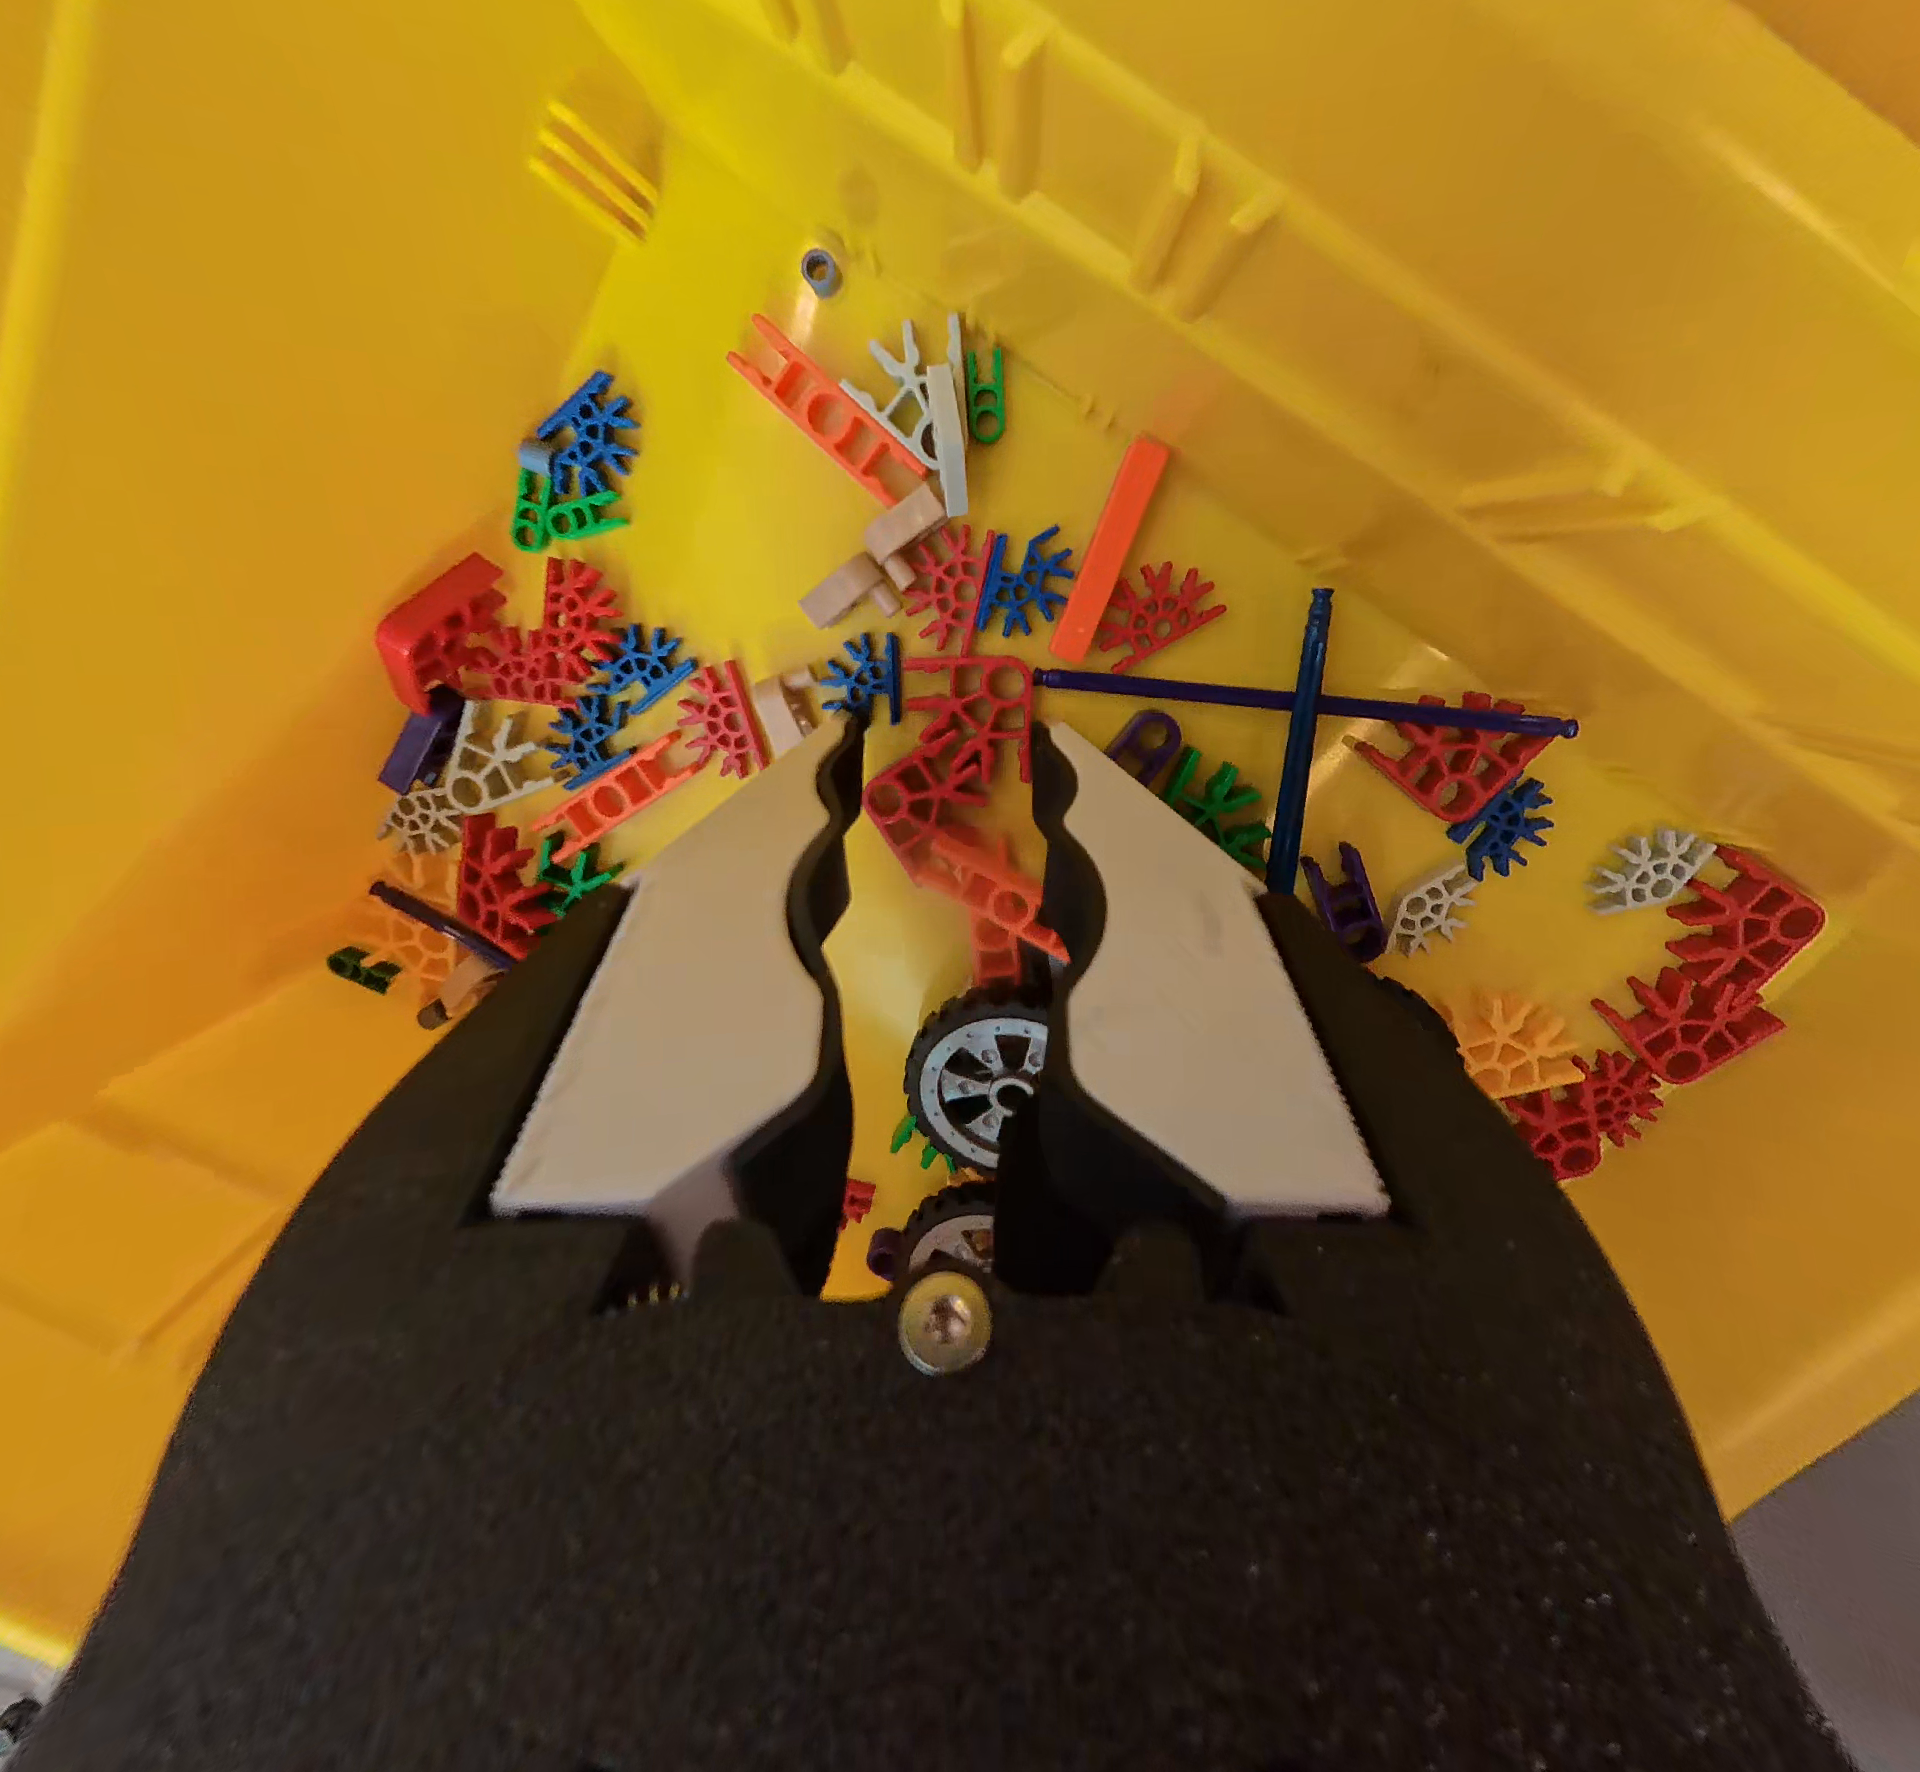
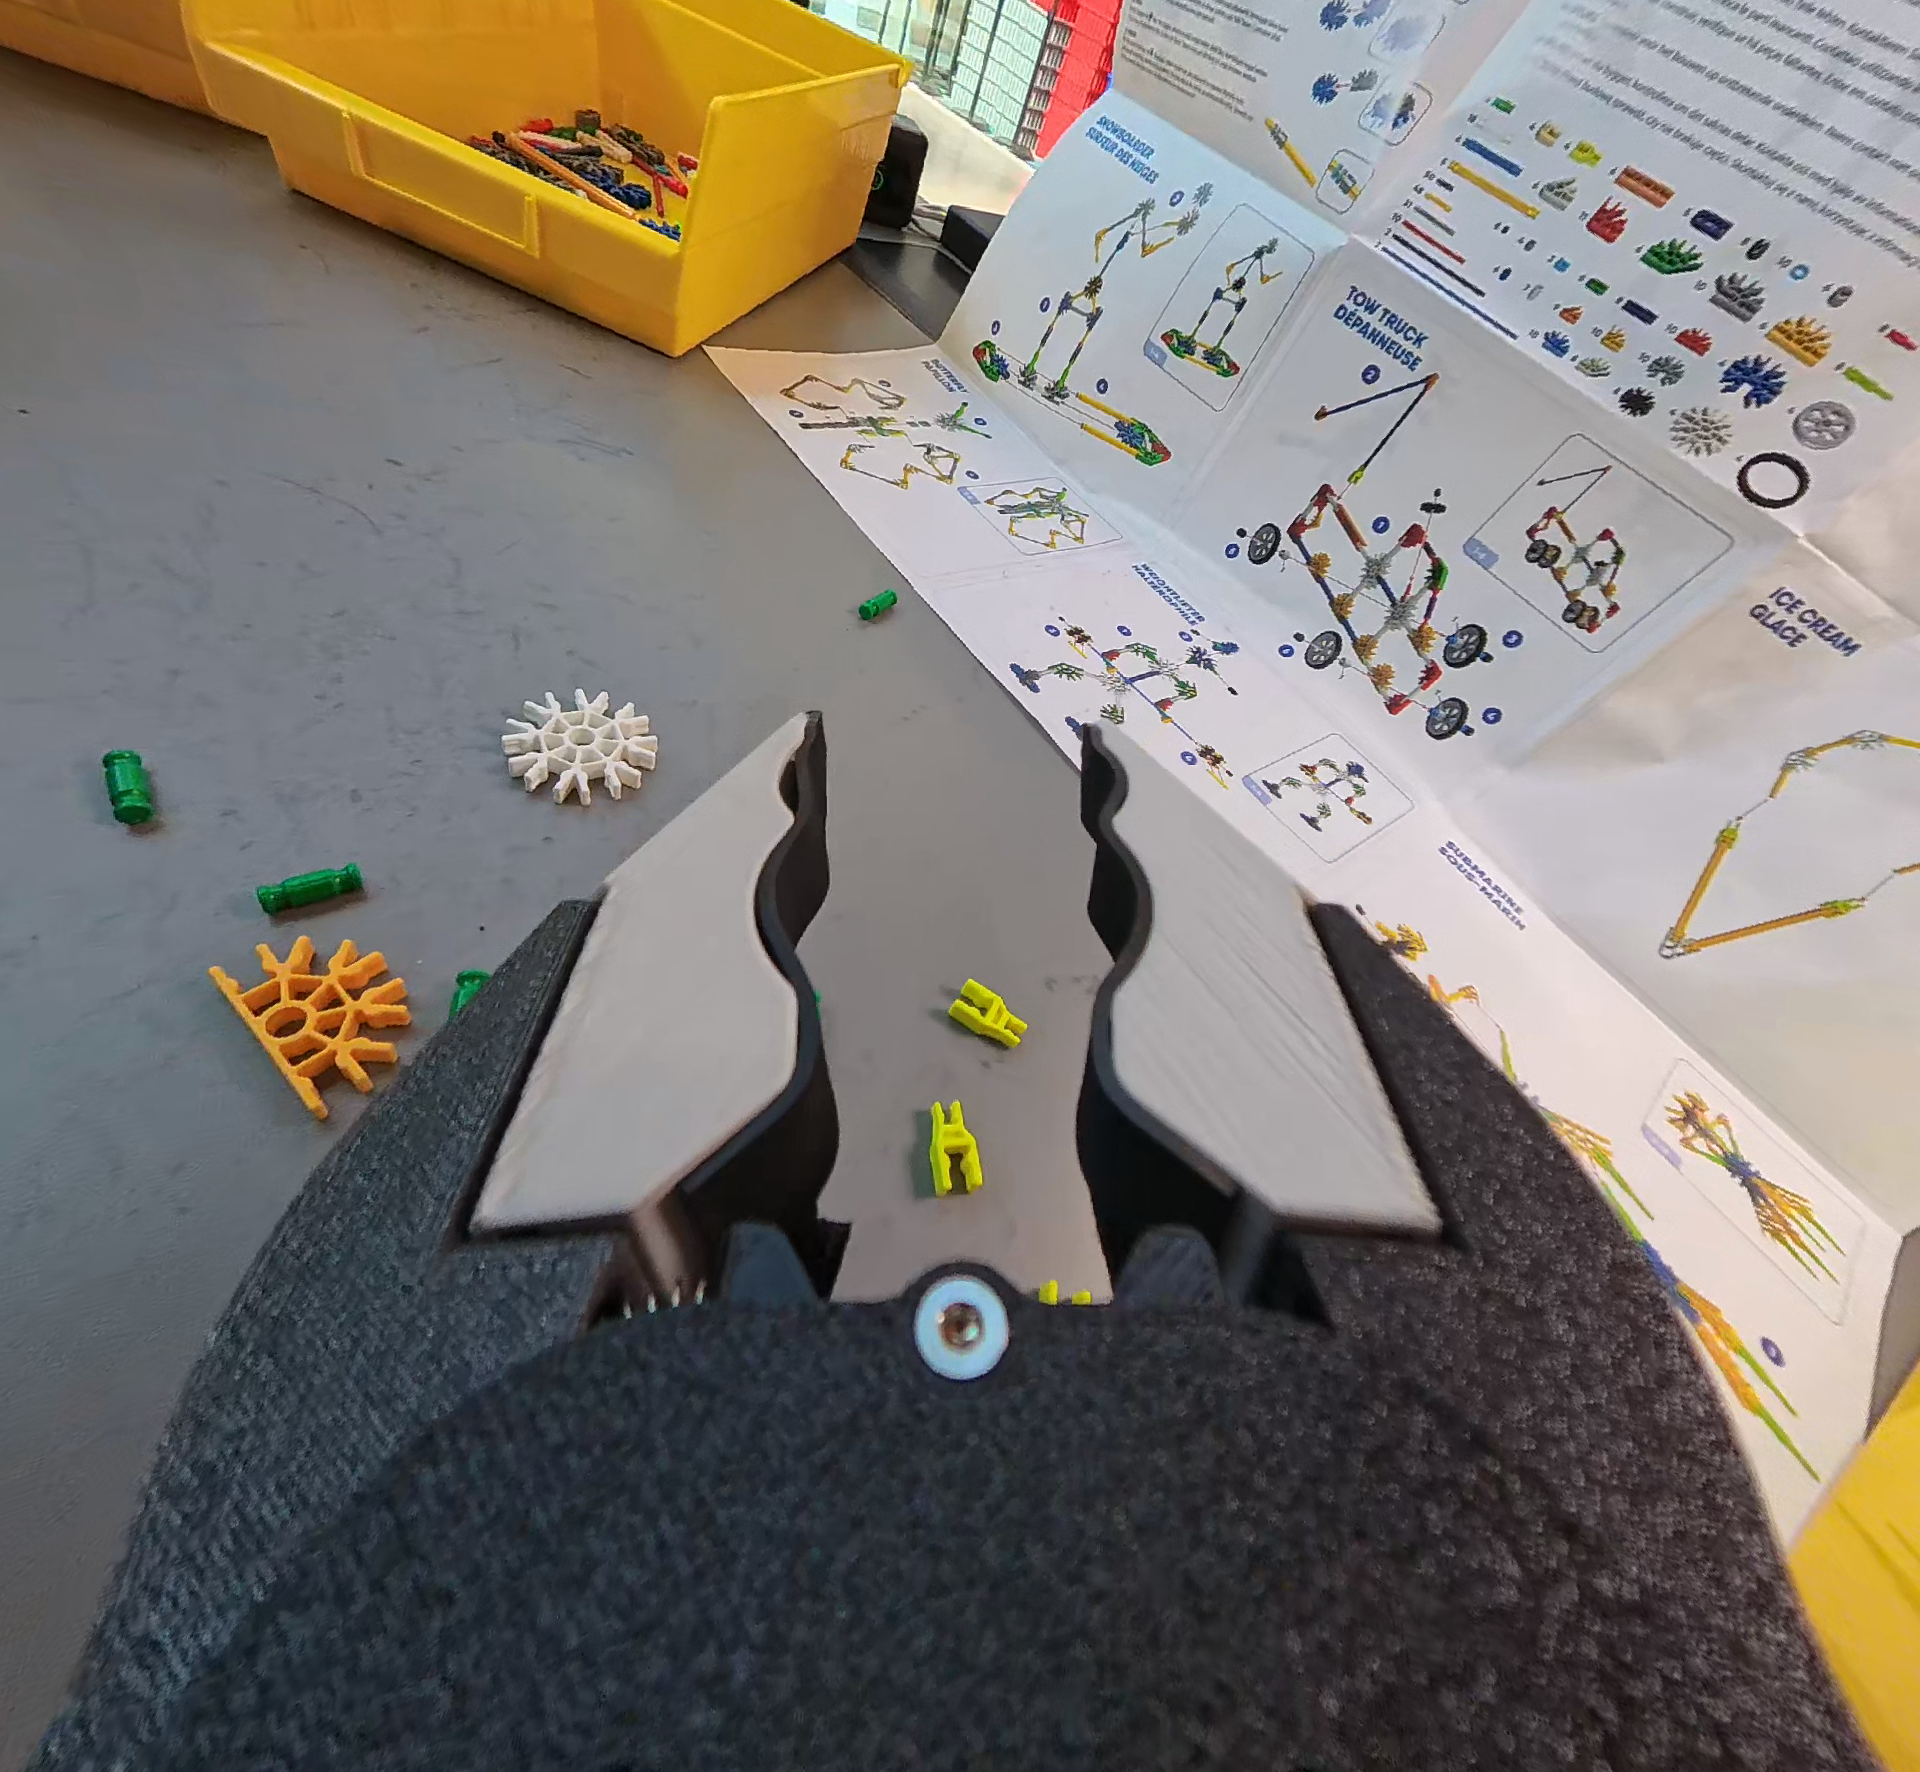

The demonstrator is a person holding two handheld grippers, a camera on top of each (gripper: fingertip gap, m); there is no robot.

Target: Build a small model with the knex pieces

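Glossy plastic is seen in the yellow bin (image 1: 312,164) — matt printed paper in the instruction sheet (image 2: 1455,372), upper right.

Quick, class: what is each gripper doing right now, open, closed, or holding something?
Left gripper: open, empty, straddling a red connector inside the yellow bin.
Right gripper: open, empty, above the grey table.

Left gripper (image 1: 945,730) inside yellow plastic bin (image 1: 312,268), jaws parted, nothing gripped. Red angled plastic connector (image 1: 951,746) lies between fingertips on bin floor. Grey-spoked black toy wheel (image 1: 971,1068) near, between fingers. Orange flat plastic bar (image 1: 1110,546) far right. Dark blue thin rods (image 1: 1299,735) crossed at right.
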